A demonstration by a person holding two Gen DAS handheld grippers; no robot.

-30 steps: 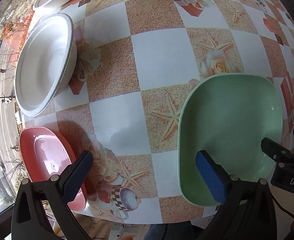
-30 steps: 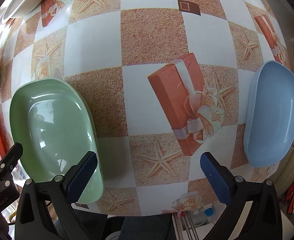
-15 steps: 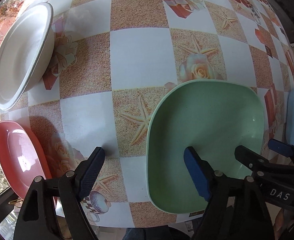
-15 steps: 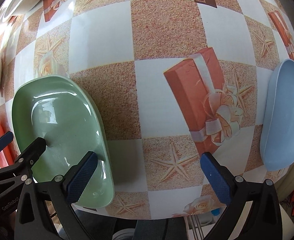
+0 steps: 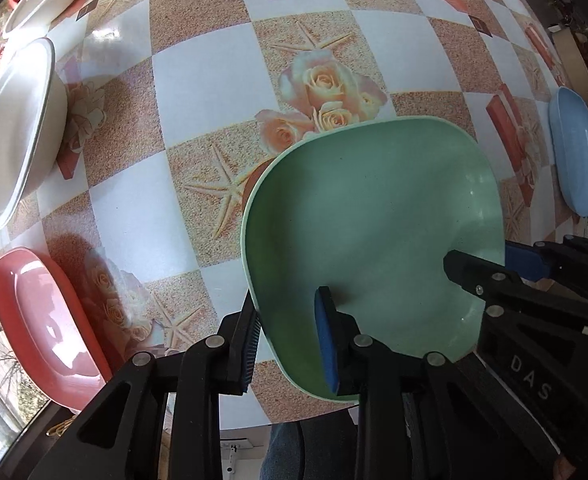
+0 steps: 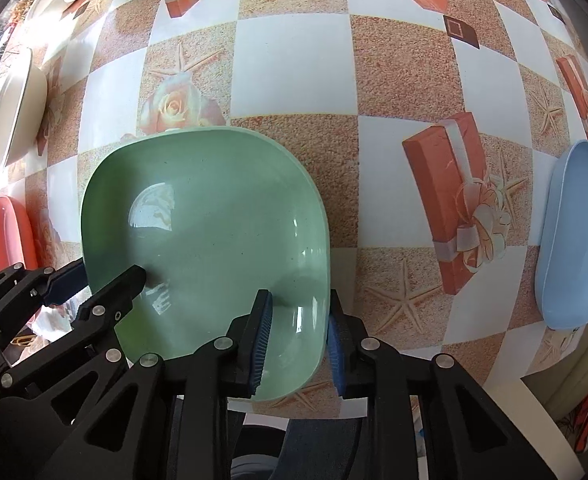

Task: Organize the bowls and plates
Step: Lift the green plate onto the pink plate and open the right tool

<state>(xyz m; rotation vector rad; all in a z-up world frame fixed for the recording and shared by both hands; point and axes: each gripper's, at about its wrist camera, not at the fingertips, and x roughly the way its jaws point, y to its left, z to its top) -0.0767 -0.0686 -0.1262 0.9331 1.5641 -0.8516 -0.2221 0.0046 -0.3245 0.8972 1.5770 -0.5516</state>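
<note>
Left wrist view: left hand-held gripper [image 5: 287,340] pinches the green plate's [image 5: 374,220] left rim; right hand-held gripper [image 6: 300,338] clamps its right rim, plate on the counter [image 6: 294,60].

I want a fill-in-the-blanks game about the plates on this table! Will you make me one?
1. Both grippers pinch the rim of the ____ plate.
2. The plate at the table's right edge is ____.
3. The left gripper has one finger inside the plate and one ____ it.
4. Beside the left gripper sits a ____ plate.

Missing words: green; blue; outside; red
</note>
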